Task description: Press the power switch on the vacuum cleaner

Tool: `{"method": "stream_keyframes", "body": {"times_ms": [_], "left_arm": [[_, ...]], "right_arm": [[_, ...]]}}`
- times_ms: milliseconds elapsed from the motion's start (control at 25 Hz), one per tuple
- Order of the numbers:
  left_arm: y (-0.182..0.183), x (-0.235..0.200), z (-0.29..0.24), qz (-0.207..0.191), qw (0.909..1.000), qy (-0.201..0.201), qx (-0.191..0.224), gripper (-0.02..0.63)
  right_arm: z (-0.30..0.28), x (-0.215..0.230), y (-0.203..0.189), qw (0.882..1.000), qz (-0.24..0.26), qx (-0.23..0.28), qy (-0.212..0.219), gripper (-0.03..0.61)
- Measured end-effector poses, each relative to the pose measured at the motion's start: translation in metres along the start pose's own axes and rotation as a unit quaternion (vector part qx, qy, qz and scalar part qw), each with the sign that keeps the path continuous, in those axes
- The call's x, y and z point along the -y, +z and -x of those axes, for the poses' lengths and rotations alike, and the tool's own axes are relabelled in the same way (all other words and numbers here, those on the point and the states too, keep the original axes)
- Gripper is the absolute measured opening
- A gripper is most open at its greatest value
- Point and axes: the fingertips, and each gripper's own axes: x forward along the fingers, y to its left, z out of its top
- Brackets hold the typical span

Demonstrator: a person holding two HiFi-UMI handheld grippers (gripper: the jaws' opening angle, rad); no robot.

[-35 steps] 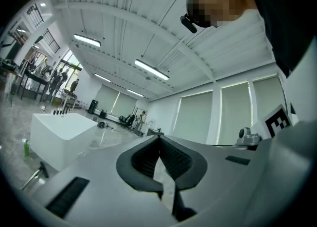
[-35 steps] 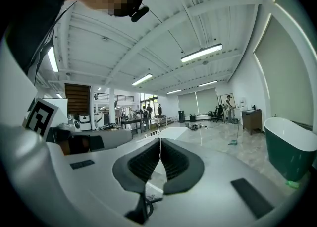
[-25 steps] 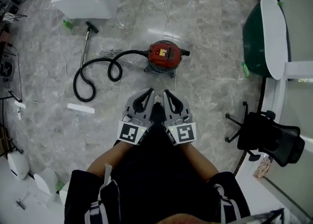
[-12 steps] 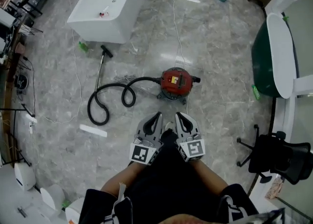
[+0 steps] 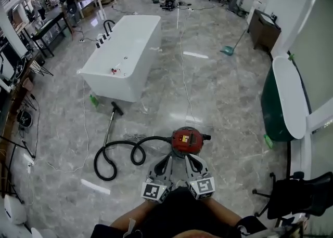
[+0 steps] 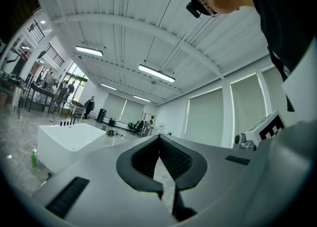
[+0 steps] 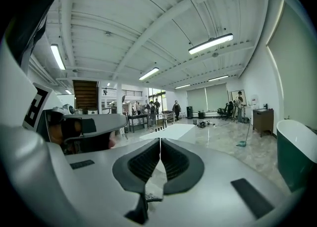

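Below, round red vacuum cleaner [image 5: 186, 141], seemingly ribbed black hose [image 5: 117, 154] looped, left gripper [image 5: 165, 160] and right gripper [image 5: 190, 159] closed, empty.

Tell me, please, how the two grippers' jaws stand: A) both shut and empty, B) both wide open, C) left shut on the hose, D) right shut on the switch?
A: the left gripper and right gripper each show jaw tips meeting with nothing between them.

Head view downward; gripper views forward
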Motion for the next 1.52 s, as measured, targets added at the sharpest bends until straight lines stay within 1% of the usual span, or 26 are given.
{"method": "stream_keyframes", "body": {"times_ms": [120,200,320,480,640,760,880,960,1040,1120,1240,1360,1440,1520], "left_arm": [[-0.001,-0.006,-0.006,-0.004,1.0000,-0.003,0.000,0.018],[-0.004,-0.010,-0.007,-0.005,1.0000,0.004,-0.005,0.018],[-0.007,-0.006,-0.007,0.000,1.0000,-0.001,-0.003,0.018],[-0.011,-0.004,-0.006,0.007,0.9998,0.005,-0.017,0.018],[-0.017,-0.007,-0.009,0.004,0.9994,0.015,-0.032,0.018],[-0.021,-0.010,-0.016,0.024,0.9989,0.019,-0.035,0.018],[-0.029,-0.013,-0.018,0.035,0.9976,0.029,-0.053,0.018],[-0.030,-0.019,-0.022,0.036,0.9970,0.041,-0.056,0.018],[-0.040,-0.025,-0.020,0.041,0.9961,0.052,-0.058,0.018],[-0.047,-0.031,-0.016,0.047,0.9952,0.062,-0.060,0.018],[-0.047,-0.041,-0.012,0.045,0.9951,0.072,-0.050,0.018],[-0.064,-0.050,-0.004,0.041,0.9928,0.085,-0.074,0.018],[-0.067,-0.059,-0.005,0.044,0.9918,0.097,-0.071,0.018],[-0.070,-0.067,-0.007,0.051,0.9907,0.107,-0.067,0.018]], "right_arm": [[-0.008,0.008,-0.005,1.000,0.003,-0.009,-0.007,0.020],[-0.013,0.014,-0.015,1.000,0.002,-0.022,-0.008,0.020],[-0.013,0.020,-0.028,0.999,0.005,-0.045,-0.009,0.020],[-0.016,0.030,-0.044,0.997,0.016,-0.076,-0.009,0.020],[-0.032,0.054,-0.067,0.993,0.027,-0.114,-0.011,0.020],[-0.048,0.077,-0.092,0.988,0.038,-0.151,-0.009,0.020],[-0.065,0.100,-0.118,0.981,0.052,-0.188,-0.004,0.020],[-0.082,0.116,-0.137,0.975,0.066,-0.210,0.002,0.020],[-0.098,0.130,-0.162,0.969,0.077,-0.235,0.010,0.020],[-0.111,0.142,-0.186,0.961,0.087,-0.261,0.016,0.020],[-0.136,0.156,-0.218,0.949,0.105,-0.294,0.027,0.020],[-0.161,0.169,-0.251,0.936,0.128,-0.326,0.037,0.020],[-0.176,0.176,-0.276,0.925,0.142,-0.348,0.044,0.020],[-0.192,0.180,-0.296,0.918,0.156,-0.361,0.054,0.020]]}}
